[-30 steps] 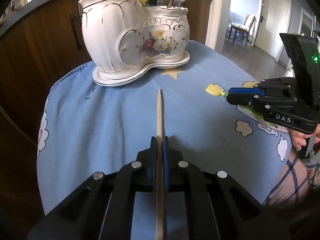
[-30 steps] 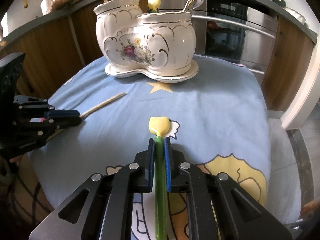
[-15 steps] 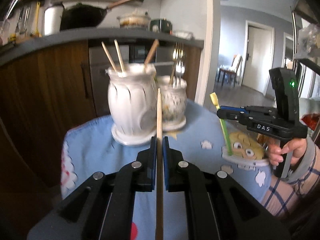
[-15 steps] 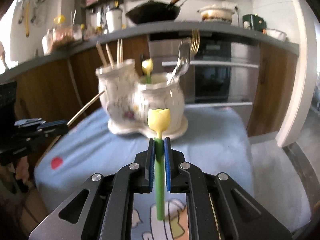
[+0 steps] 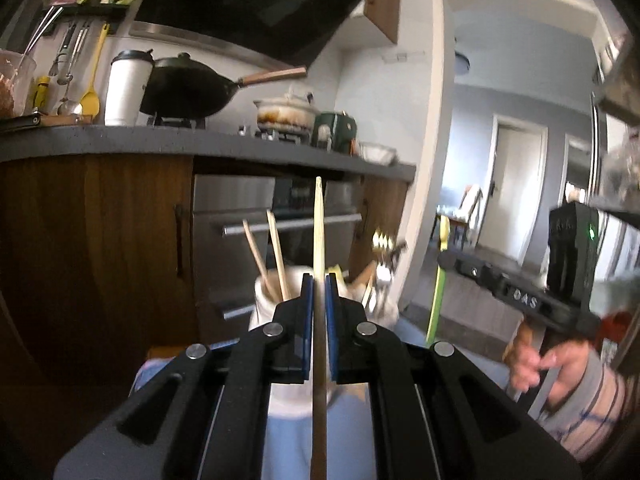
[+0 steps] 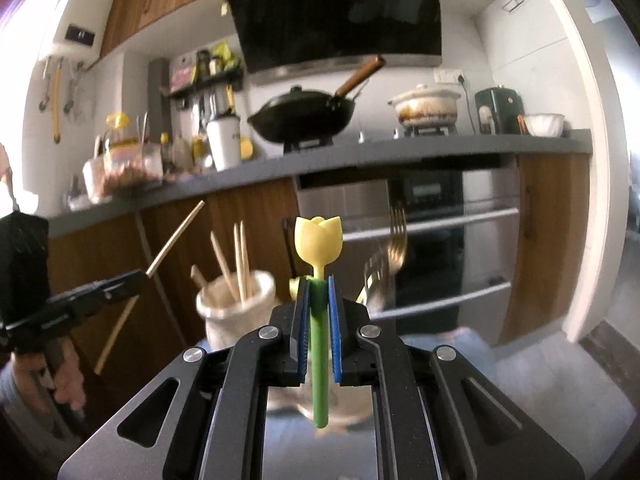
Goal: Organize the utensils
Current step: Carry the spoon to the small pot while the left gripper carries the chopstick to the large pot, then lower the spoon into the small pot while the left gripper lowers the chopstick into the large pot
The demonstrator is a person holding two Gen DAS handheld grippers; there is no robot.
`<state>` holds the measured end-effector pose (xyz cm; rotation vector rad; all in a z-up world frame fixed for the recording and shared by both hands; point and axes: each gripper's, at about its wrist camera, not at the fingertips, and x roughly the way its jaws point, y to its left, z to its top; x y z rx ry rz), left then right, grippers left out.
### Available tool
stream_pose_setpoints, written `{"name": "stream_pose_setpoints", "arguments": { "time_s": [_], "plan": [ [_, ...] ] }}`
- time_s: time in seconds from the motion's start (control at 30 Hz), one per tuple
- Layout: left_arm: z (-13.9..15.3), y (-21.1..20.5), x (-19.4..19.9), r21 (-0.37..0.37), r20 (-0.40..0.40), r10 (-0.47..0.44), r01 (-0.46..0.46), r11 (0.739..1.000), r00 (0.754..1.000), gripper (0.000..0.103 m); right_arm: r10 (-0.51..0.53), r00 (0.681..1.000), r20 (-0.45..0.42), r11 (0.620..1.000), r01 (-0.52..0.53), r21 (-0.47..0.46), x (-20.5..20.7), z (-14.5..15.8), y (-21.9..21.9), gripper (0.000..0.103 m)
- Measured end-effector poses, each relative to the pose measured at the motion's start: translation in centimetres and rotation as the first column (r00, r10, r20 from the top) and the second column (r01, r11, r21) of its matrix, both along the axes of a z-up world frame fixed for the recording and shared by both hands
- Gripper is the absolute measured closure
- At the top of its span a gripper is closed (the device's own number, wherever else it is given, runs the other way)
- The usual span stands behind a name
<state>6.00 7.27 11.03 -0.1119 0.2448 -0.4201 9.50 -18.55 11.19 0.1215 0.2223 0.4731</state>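
Observation:
My left gripper [image 5: 319, 280] is shut on a wooden chopstick [image 5: 319, 232] that points up, raised in front of the white ceramic utensil holder [image 5: 268, 300]. The holder's left cup [image 6: 234, 312] has several chopsticks, its right cup has forks [image 6: 394, 248]. My right gripper [image 6: 319, 284] is shut on a green-stemmed utensil with a yellow tulip head [image 6: 319, 240], held upright before the holder. The left gripper with its chopstick [image 6: 174, 240] shows at the left of the right wrist view. The right gripper [image 5: 444, 260] and its green utensil [image 5: 436, 300] show at the right of the left wrist view.
The holder stands on a blue printed tablecloth [image 5: 288, 428]. Behind are wooden cabinets [image 5: 92, 240], an oven [image 6: 448, 248] and a grey counter [image 6: 360, 152] with a wok [image 6: 304, 116] and pots. A doorway [image 5: 516, 184] opens at the right.
Both grippers have risen and tilted upward with their utensils; the views swung from the tablecloth up to the counter and hood. The holder now sits low, partly behind the fingers.

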Motion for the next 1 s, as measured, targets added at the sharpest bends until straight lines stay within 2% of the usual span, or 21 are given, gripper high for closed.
{"name": "stream_pose_setpoints", "arguments": {
  "time_s": [0.3,0.57,0.73,1.0],
  "plan": [
    [2.3,-1.2,5.8,-0.076,0.084,-0.01,0.017,0.997,0.996,0.097,-0.026,0.997,0.078,0.998,0.021,0.064,3.0,1.4,0.9,0.093],
    [2.0,-2.9,9.1,-0.086,0.142,0.026,-0.014,0.996,0.99,0.097,-0.039,0.996,0.078,0.997,0.034,0.068,5.1,0.2,0.9,0.093],
    [0.9,-3.5,9.8,-0.054,0.165,0.045,-0.037,0.998,0.985,0.097,-0.014,0.999,0.036,0.999,0.012,0.046,6.0,-1.4,1.3,0.093],
    [0.2,-1.8,8.1,-0.079,0.127,0.019,-0.009,0.997,0.992,0.097,0.027,0.998,-0.052,1.0,-0.026,0.004,6.8,-3.3,2.2,0.093]
  ]
}}
